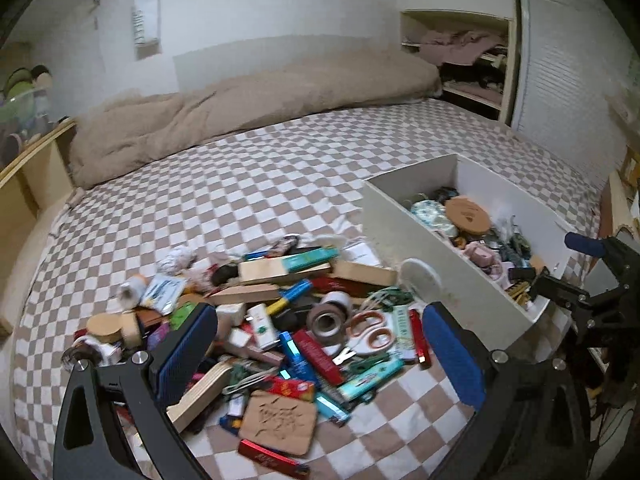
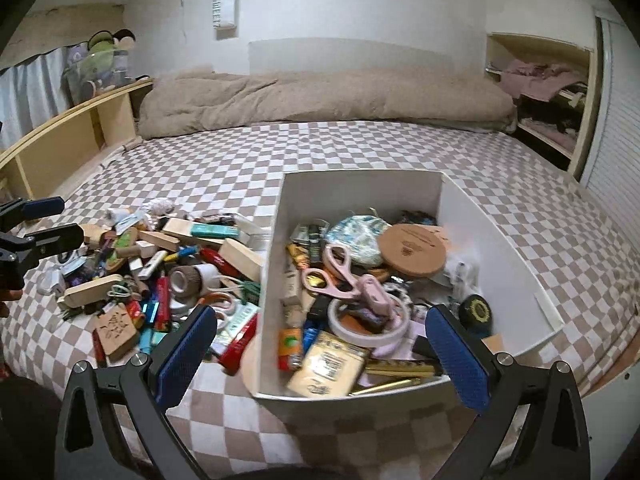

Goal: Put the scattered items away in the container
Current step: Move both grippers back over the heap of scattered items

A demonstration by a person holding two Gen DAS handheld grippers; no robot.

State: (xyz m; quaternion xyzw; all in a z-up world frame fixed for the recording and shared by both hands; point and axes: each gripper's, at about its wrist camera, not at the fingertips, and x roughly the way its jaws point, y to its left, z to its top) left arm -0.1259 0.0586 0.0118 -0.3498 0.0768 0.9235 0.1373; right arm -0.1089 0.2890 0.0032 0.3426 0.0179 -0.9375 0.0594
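Note:
A heap of scattered small items (image 1: 280, 320) lies on the checked bed: boxes, tape rolls (image 1: 330, 316), pink-handled scissors (image 1: 368, 330), lighters, wooden blocks. The heap also shows in the right wrist view (image 2: 160, 280). A white box (image 1: 404, 240) partly filled with items stands right of the heap; it also shows in the right wrist view (image 2: 272, 280). My left gripper (image 1: 320, 348) is open and empty, hovering over the heap. My right gripper (image 2: 322, 344) is open and empty, above the box's near end.
A beige duvet (image 2: 320, 96) lies along the far side of the bed. A wooden shelf headboard (image 2: 68, 140) runs on the left. An open closet (image 2: 548, 92) with clothes is at the far right.

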